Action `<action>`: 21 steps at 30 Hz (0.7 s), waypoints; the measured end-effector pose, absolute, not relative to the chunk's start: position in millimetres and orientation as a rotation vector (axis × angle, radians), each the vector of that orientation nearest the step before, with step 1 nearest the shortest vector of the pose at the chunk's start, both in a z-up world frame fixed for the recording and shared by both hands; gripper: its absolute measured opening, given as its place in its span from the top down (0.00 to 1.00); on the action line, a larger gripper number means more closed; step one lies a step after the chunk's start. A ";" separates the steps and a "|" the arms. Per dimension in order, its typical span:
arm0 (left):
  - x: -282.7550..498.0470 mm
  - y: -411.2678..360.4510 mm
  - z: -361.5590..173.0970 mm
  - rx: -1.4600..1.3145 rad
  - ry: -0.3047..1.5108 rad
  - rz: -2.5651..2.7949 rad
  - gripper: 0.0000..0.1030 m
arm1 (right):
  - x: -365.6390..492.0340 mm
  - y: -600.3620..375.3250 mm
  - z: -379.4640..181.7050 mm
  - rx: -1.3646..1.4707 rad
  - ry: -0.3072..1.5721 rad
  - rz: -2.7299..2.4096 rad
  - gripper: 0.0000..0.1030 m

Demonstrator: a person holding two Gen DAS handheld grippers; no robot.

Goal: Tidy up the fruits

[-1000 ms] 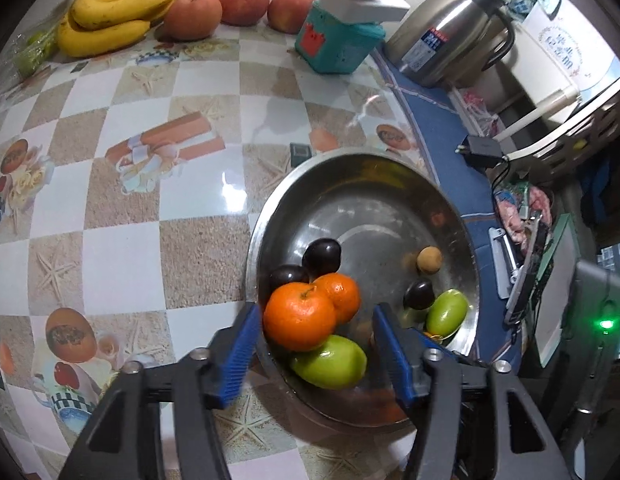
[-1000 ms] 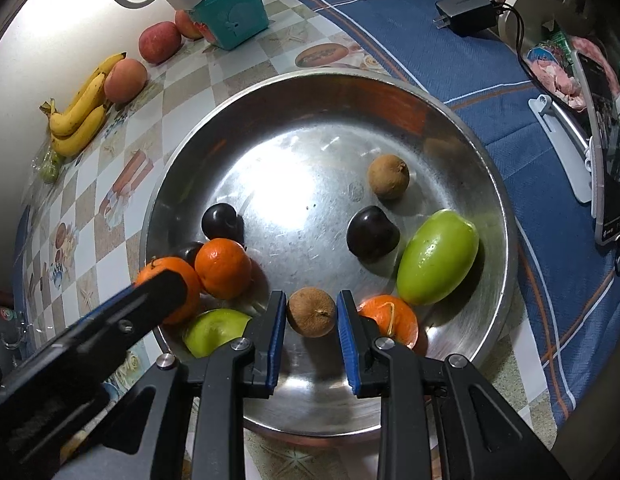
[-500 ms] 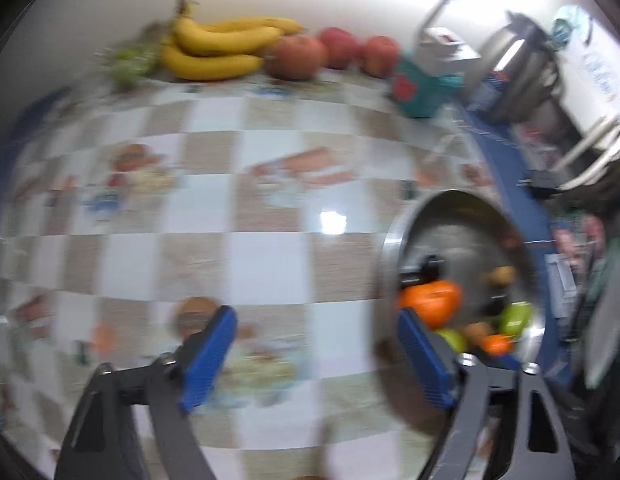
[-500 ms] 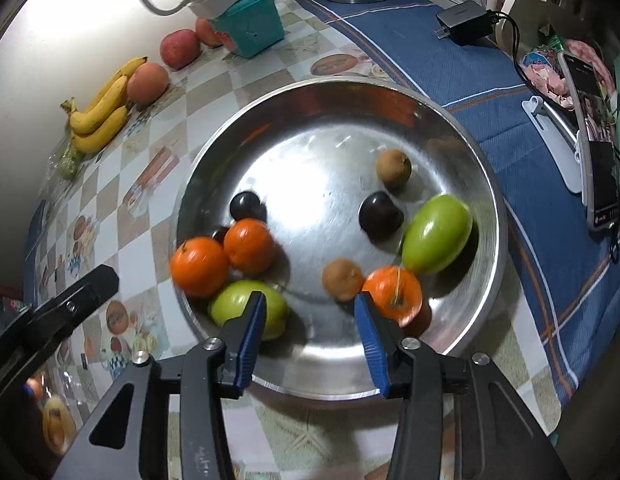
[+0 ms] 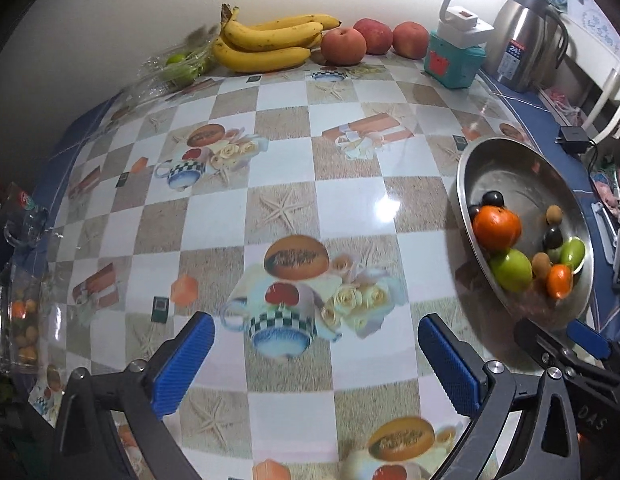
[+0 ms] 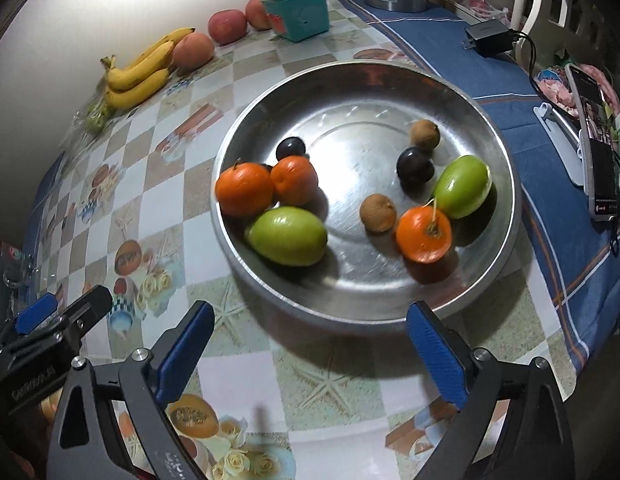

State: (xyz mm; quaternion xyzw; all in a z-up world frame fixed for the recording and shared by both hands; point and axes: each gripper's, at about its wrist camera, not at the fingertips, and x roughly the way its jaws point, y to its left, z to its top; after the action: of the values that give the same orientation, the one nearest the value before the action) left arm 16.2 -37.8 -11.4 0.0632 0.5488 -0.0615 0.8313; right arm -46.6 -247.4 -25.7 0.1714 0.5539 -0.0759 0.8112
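Note:
A steel bowl (image 6: pixel 489 128) holds oranges (image 6: pixel 244 188), green fruits (image 6: pixel 288 236), dark plums (image 6: pixel 414 168) and small brown fruits (image 6: pixel 377 213). The bowl (image 5: pixel 489 160) shows at the right of the left wrist view. My right gripper (image 6: pixel 310 356) is open and empty, just in front of the bowl's near rim. My left gripper (image 5: pixel 315 364) is open and empty over the checkered tablecloth, left of the bowl. Bananas (image 5: pixel 266 44) and peaches (image 5: pixel 343 40) lie along the far wall.
A teal box with a lamp (image 5: pixel 455 60) and a steel kettle (image 5: pixel 525 52) stand at the back right. A clear container with small fruits (image 5: pixel 20 320) sits at the table's left edge. A bagged green fruit (image 5: pixel 178 66) lies beside the bananas. A phone (image 6: pixel 597 152) lies right.
Both grippers pulled back from the bowl and opened wide. The right one let go of a small brown fruit, which now lies in the bowl. The left one swung left over the tablecloth.

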 end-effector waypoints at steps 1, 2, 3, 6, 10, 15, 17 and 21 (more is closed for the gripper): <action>12.8 -37.1 -11.4 0.137 1.165 -0.127 0.00 | -46.5 -246.0 -25.1 0.366 1.181 -0.161 0.06; 9.5 -36.1 -12.1 0.142 1.165 -0.121 0.00 | -48.0 -244.8 -24.0 0.364 1.175 -0.159 0.06; 7.4 -35.9 -12.5 0.145 1.166 -0.117 0.00 | -48.1 -244.1 -23.3 0.363 1.172 -0.158 0.06; 2.8 -32.7 -12.2 0.143 1.168 -0.096 0.00 | -50.7 -241.5 -20.1 0.353 1.161 -0.159 0.06; -0.2 -26.9 -8.5 0.145 1.150 -0.045 0.00 | -52.8 -238.5 -18.1 0.342 1.157 -0.158 0.06; 1.3 -21.6 -9.4 0.146 1.157 -0.009 0.00 | -52.3 -236.5 -15.8 0.331 1.150 -0.157 0.06; 1.9 -20.8 -9.9 0.147 1.161 -0.006 0.00 | -52.2 -236.1 -15.1 0.327 1.148 -0.157 0.06; 2.4 -19.9 -10.7 0.150 1.167 0.000 0.00 | -51.4 -235.1 -15.6 0.320 1.147 -0.154 0.06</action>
State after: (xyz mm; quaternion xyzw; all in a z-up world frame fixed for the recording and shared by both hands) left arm 2.4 -19.9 -10.7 0.0706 0.5506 -0.0002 0.8318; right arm -51.4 -235.1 -15.6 0.1503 0.5398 -0.0725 0.8251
